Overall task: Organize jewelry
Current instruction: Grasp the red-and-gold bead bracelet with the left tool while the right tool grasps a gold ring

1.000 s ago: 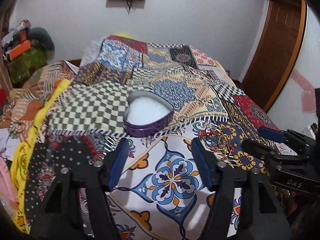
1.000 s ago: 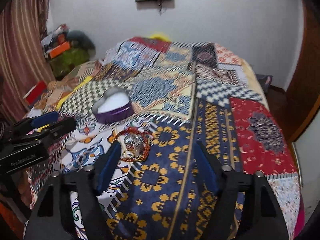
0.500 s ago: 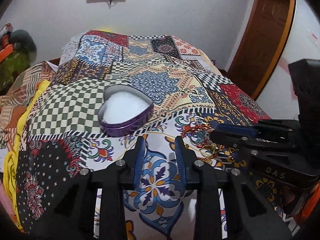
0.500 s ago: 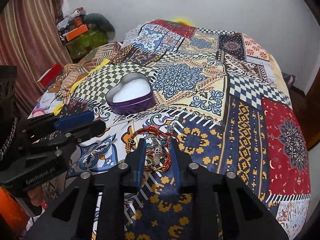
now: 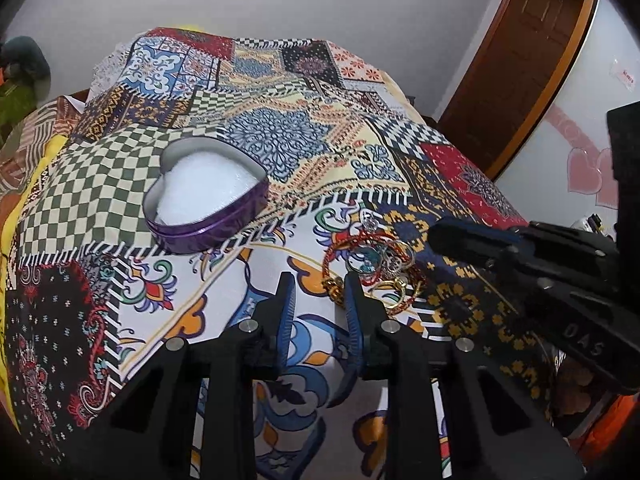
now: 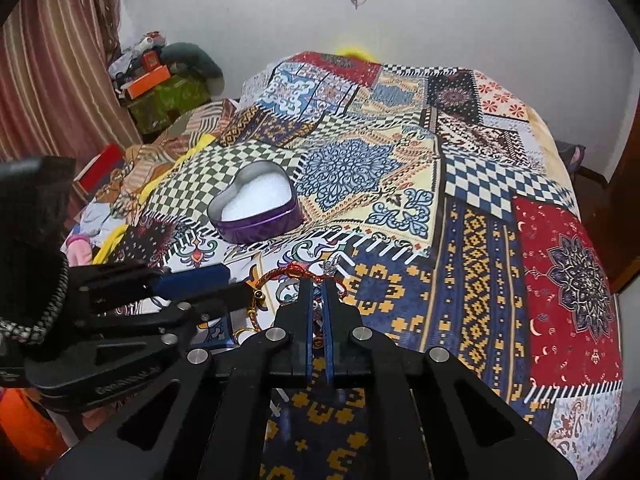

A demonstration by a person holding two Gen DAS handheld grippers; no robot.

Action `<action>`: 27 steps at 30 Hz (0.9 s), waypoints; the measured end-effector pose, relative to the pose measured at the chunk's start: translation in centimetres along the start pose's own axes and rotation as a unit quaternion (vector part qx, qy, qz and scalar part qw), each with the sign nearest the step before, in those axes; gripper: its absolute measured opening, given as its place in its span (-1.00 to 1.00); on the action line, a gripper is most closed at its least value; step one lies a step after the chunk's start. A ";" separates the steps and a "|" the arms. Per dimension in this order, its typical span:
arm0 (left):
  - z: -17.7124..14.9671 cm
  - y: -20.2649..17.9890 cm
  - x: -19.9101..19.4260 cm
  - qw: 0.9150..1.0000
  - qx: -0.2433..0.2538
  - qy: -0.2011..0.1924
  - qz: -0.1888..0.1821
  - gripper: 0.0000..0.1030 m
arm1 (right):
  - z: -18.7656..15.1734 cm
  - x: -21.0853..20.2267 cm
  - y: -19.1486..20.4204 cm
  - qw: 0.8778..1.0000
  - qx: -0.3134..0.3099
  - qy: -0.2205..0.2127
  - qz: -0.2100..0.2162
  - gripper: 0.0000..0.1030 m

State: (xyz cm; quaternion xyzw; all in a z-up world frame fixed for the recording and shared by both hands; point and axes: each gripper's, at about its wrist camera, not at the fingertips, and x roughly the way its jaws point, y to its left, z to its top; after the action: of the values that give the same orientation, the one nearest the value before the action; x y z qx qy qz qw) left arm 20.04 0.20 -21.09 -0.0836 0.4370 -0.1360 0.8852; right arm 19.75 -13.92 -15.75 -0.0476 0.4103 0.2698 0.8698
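A purple heart-shaped tin [image 5: 206,198] with white padding sits open on the patchwork bedspread; it also shows in the right wrist view [image 6: 256,208]. A pile of jewelry [image 5: 376,258], red cord bracelets, gold bangles and rings, lies to its right, also in the right wrist view [image 6: 308,276]. My left gripper [image 5: 318,280] hovers just left of the pile, jaws narrowly apart and empty. My right gripper [image 6: 317,284] is over the pile, jaws nearly closed with a thin gap; whether they pinch a piece is hidden. It enters the left wrist view from the right [image 5: 460,236].
The bed [image 6: 480,220] fills both views. Clutter, boxes and clothes lie off its left side [image 6: 152,80] by a striped curtain. A wooden door [image 5: 520,60] stands at the right. A white wall lies behind.
Both grippers have narrowed from wide open. Both have moved in toward the jewelry pile, the right one coming down over it.
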 end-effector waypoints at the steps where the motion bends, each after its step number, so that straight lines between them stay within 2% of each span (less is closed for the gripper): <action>1: 0.0 -0.2 0.1 1.000 0.001 0.002 0.001 -0.57 | 0.0 -0.2 -0.1 1.000 0.001 -0.002 -0.001 -0.93; 3: -0.1 -0.4 0.2 1.000 0.003 0.002 0.004 -0.57 | -0.1 -0.6 -0.4 1.000 0.001 -0.005 -0.003 -0.93; 7: -0.1 -0.7 0.7 1.000 0.005 0.009 -0.005 -0.80 | -0.2 -1.0 -0.4 1.000 -0.006 0.000 -0.004 -0.93; 10: 0.0 -1.1 1.2 1.000 0.011 0.012 -0.004 -0.89 | -0.4 -1.1 -0.5 1.000 -0.011 0.010 -0.009 -0.88; 11: 0.1 -1.3 1.3 1.000 0.015 0.012 0.000 -0.90 | -0.5 -1.1 -0.6 1.000 -0.011 0.014 -0.010 -0.85; 13: 0.1 -1.8 1.1 1.000 0.026 0.008 0.010 -0.91 | -0.8 -1.0 -0.7 1.000 -0.010 0.022 -0.012 -0.56; 15: 0.2 -2.2 0.7 0.999 0.036 -0.001 0.015 -0.92 | -1.0 -1.1 -0.9 1.000 -0.009 0.022 -0.017 -0.41; 22: 1.5 -2.6 -2.8 0.998 0.038 -0.054 0.017 -0.93 | -1.2 -1.9 -1.6 1.000 0.003 0.017 -0.020 -0.40; 27: 2.1 -1.4 -5.3 0.997 0.016 -0.080 0.009 -0.93 | -1.3 -2.0 -1.7 1.000 0.004 0.022 -0.010 -0.40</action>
State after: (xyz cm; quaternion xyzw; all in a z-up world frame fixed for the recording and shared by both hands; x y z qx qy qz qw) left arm 18.42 0.56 -15.49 -0.0762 0.3630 -0.1280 0.9198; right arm 18.70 -16.60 -15.34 -0.0545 0.4299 0.2583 0.8634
